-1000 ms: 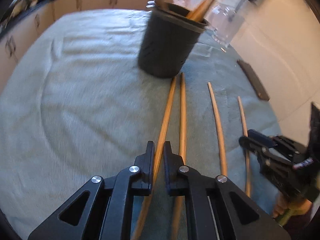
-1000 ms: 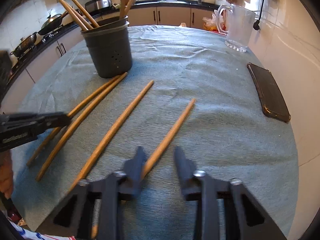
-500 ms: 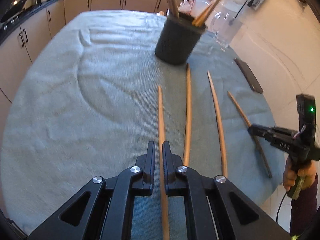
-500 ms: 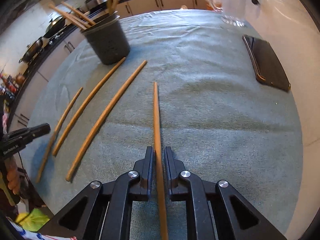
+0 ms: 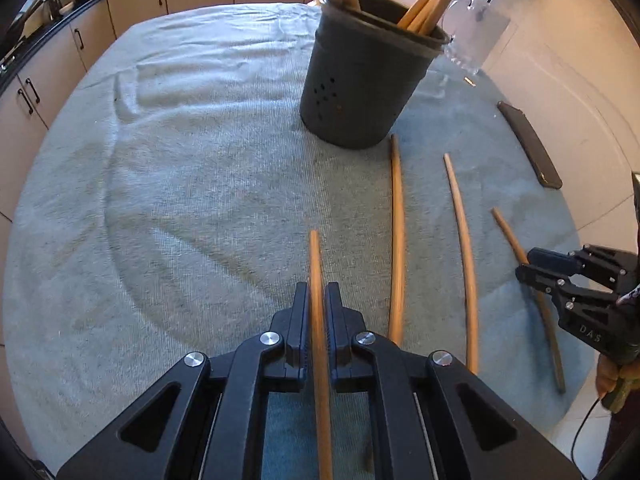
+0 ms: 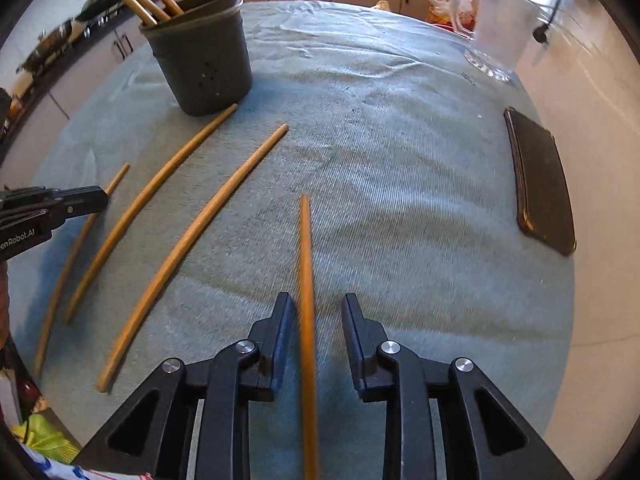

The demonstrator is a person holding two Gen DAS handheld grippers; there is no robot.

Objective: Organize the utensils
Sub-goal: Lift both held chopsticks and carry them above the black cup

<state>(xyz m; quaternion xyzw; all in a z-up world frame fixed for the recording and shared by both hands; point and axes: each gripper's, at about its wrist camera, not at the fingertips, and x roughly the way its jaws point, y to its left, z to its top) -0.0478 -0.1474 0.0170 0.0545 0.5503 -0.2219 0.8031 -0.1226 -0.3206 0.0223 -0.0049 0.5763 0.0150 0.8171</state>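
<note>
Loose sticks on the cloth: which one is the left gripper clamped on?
The leftmost stick, pinched in the left gripper; the other three lie to its right, untouched by it.

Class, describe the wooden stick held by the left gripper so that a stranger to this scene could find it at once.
Start at the dark utensil holder on the towel-covered table. Four wooden sticks run from it towards the near edge. The one meant is farthest to the left in the left wrist view, the only one clamped between the shut left gripper; its neighbours lie free.
</note>
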